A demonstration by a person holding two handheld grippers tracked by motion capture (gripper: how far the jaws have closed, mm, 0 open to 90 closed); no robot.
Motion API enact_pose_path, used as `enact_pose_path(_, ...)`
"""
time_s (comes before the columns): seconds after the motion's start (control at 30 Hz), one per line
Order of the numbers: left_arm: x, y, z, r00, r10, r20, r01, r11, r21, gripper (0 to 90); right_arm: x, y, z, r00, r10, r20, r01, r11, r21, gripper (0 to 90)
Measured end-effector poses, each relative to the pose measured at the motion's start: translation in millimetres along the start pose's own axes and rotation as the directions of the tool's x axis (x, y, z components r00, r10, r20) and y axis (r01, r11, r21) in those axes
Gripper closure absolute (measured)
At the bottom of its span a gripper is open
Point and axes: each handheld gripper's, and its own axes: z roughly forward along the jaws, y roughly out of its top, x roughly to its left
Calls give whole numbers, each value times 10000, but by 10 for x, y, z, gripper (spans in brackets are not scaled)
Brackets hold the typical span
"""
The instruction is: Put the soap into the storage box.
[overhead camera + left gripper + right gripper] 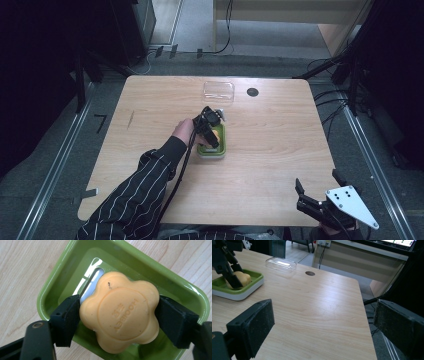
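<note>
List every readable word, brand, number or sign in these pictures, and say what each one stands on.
"HOOBBEY": pressed into the round middle of the orange soap, upside down in the left gripper view; some letters are soft, so the spelling is uncertain.
Two small characters beside that word on the soap: too faint to read.
Green soap dish, clear lid, table: no writing that can be read.

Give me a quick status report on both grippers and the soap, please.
Left gripper astride orange soap in green dish. Right gripper open, idle. Nothing in the way.
</note>
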Motion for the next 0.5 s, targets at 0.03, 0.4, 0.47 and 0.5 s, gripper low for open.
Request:
enact_pose_path(0.03,-1,1,-1,10000,4,-7,-4,10000,23,205,0,0,0,10000,-1,-2,1,10000,-3,38)
enact_pose_path(0.4,19,-24,-111,9999,-122,-115,121,9999,-115,111,1,2,4,10000,-27,-25,27,10000,-25,38)
enact_pose_path(0.47,17,-34,-129,9996,-144,-242,142,9999,-69,101,2,4,8,10000,-65,-41,65,10000,-45,38)
enact_pose_path(0.5,17,-39,-143,9997,-121,-193,119,9999,-91,92,1,5,9,10000,-57,-59,56,10000,-45,38)
